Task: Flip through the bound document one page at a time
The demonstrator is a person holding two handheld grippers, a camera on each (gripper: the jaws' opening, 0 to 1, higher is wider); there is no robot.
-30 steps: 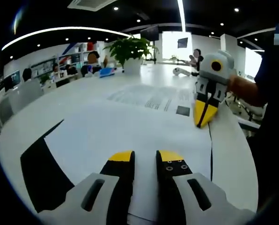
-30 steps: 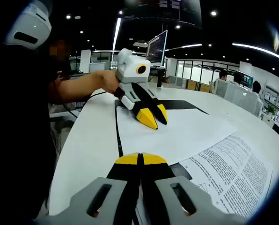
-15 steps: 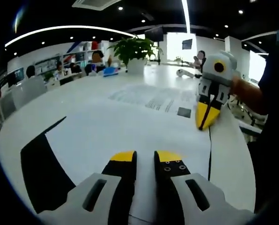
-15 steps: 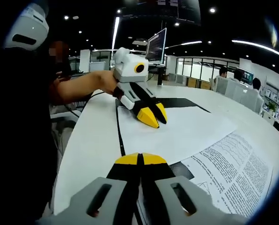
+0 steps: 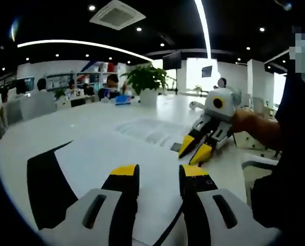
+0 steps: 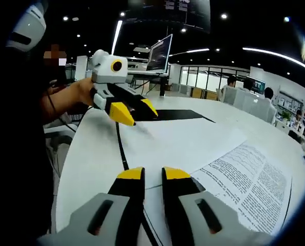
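The bound document lies open on the white table (image 5: 24, 136). Its blank white page (image 5: 101, 154) (image 6: 178, 141) lies over a black cover (image 5: 42, 179) (image 6: 175, 115), with a printed page (image 5: 150, 132) (image 6: 249, 177) beside it. My left gripper (image 5: 158, 174) is open above the blank page's near edge, nothing between its jaws. From the right gripper view, the left gripper (image 6: 134, 110) hovers off the paper, held by a hand. My right gripper (image 6: 153, 174) is open over the document's edge. In the left gripper view, the right gripper (image 5: 194, 149) points down at the printed page's corner.
A potted plant (image 5: 146, 81) stands at the table's far side, with seated people (image 5: 40, 87) behind it. A monitor (image 6: 160, 51) stands beyond the black cover. The person's dark sleeve (image 5: 290, 154) is at the right. More seated people (image 6: 247, 87) sit along the far side.
My right gripper was shut at the page's edge and now stands open. The left gripper's jaws have spread wider and it has lifted off the blank page. Both views have shifted.
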